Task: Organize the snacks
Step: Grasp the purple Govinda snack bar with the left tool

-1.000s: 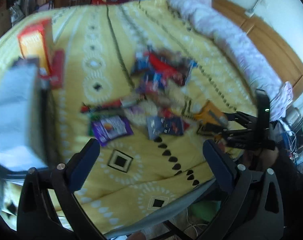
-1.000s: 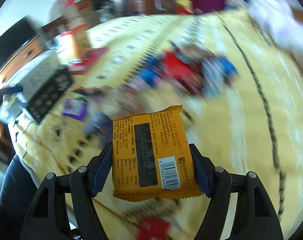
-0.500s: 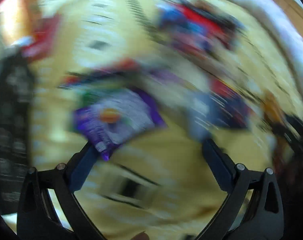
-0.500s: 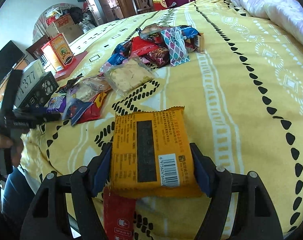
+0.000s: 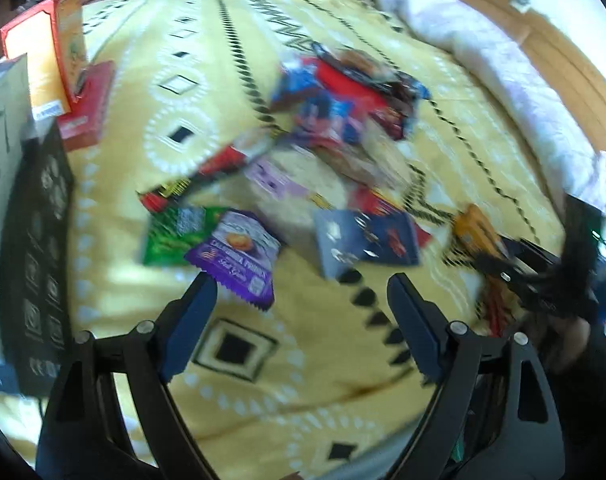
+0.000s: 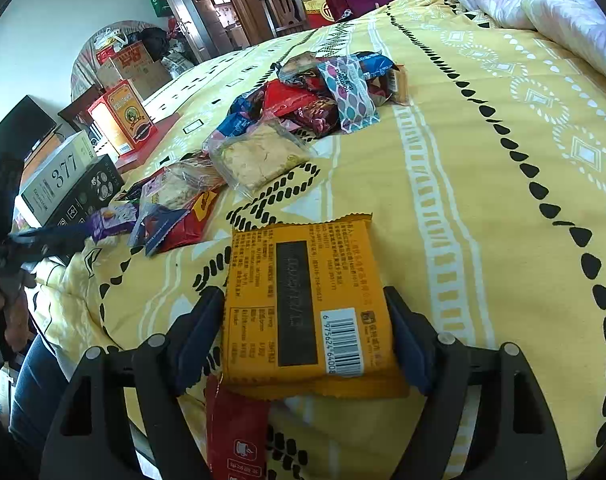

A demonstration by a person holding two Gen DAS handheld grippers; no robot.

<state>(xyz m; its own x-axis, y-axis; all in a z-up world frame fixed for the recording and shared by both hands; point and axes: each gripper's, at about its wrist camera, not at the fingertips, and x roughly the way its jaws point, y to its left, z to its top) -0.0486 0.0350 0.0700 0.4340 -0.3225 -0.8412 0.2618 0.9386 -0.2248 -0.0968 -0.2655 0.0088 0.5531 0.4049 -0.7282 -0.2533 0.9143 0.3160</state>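
Snack packets lie scattered on a yellow patterned bedspread (image 6: 483,168). My right gripper (image 6: 303,296) has an orange snack packet (image 6: 259,264) between its fingers. The pads still touch both of its edges while the jaws are opening. The packet rests flat on the bed, partly over a red packet (image 6: 235,432). My left gripper (image 5: 299,284) hovers low over the bed and its jaws are closing. A purple packet (image 5: 239,256) lies just ahead of its left finger, one corner reaching between the fingertips, with no pad on it. In the left wrist view the right gripper (image 5: 515,264) and orange packet (image 5: 475,228) show at the right.
A green packet (image 5: 171,232) and a dark blue packet (image 5: 363,240) flank the purple one. A larger heap of snacks (image 6: 323,92) lies mid-bed. A black box (image 5: 35,240), a white box (image 6: 59,176) and a red-orange box (image 6: 123,116) stand along the left. A folded duvet (image 6: 543,4) lies far right.
My left gripper has dropped closer to the purple packet and its jaws have narrowed. My right gripper has lowered the orange packet onto the bed over the red packet.
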